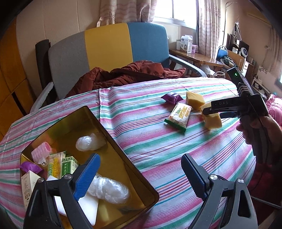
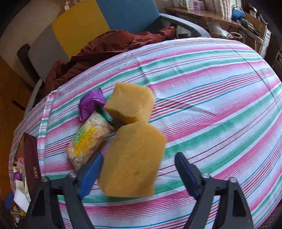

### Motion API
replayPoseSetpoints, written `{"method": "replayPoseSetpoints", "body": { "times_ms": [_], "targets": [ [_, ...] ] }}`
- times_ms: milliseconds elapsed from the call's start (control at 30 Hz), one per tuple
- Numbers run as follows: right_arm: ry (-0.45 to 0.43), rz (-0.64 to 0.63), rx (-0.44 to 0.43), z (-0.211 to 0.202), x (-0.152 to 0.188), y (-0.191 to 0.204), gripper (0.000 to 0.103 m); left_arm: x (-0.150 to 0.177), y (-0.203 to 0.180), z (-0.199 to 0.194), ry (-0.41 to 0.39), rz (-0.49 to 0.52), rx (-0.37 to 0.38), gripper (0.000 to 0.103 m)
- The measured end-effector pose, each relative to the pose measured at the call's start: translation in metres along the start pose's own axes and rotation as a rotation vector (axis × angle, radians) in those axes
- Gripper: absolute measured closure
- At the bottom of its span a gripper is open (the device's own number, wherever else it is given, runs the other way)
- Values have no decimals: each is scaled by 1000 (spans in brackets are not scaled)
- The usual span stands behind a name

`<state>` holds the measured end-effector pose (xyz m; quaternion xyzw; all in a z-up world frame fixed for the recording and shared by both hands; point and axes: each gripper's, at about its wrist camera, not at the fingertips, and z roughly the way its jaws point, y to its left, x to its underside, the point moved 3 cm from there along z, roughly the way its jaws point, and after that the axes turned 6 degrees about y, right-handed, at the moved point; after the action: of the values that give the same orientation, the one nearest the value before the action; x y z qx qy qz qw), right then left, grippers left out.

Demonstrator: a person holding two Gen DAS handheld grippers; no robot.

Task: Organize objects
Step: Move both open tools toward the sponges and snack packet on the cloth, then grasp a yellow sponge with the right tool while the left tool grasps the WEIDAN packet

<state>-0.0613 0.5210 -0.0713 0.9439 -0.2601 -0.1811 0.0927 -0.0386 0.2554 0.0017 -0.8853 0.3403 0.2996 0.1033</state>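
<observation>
Sorting stands part done: the gold tin [image 1: 123, 158] beneath the left gripper [image 1: 141, 176] already holds packets and wrapped items. Ahead of the right gripper [image 2: 139, 174] lie a second sponge [image 2: 130, 104], a rice snack packet [image 2: 88, 141] and a purple packet [image 2: 89, 104]. Left gripper: jaws wide, empty. Right gripper: jaws partly closed around the near sponge [image 2: 134, 158]; left pad touches, right pad stands clear.

A home bedroom: striped bedsheet [image 1: 158, 141], curtained window [image 1: 169, 10], upholstered armchair [image 1: 105, 49].
</observation>
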Motion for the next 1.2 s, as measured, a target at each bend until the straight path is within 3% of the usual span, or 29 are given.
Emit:
{"method": "replayPoseSetpoints", "body": {
  "times_ms": [200,333,567,833,1200],
  "targets": [
    [-55,-40,61,-16,1,0,46,-12,-10,5,6,27,8,9],
    [-62,-49,211,-18,1,-11,46,-23,-18,17,43,41,10,9],
    [-26,-77,215,-15,3,-11,44,-54,-45,43,90,81,43,9],
    [-11,-49,184,-17,2,-18,44,-80,-76,99,155,162,27,11],
    [4,-43,181,-12,1,-20,43,-111,-111,161,171,255,16,13]
  ]
}}
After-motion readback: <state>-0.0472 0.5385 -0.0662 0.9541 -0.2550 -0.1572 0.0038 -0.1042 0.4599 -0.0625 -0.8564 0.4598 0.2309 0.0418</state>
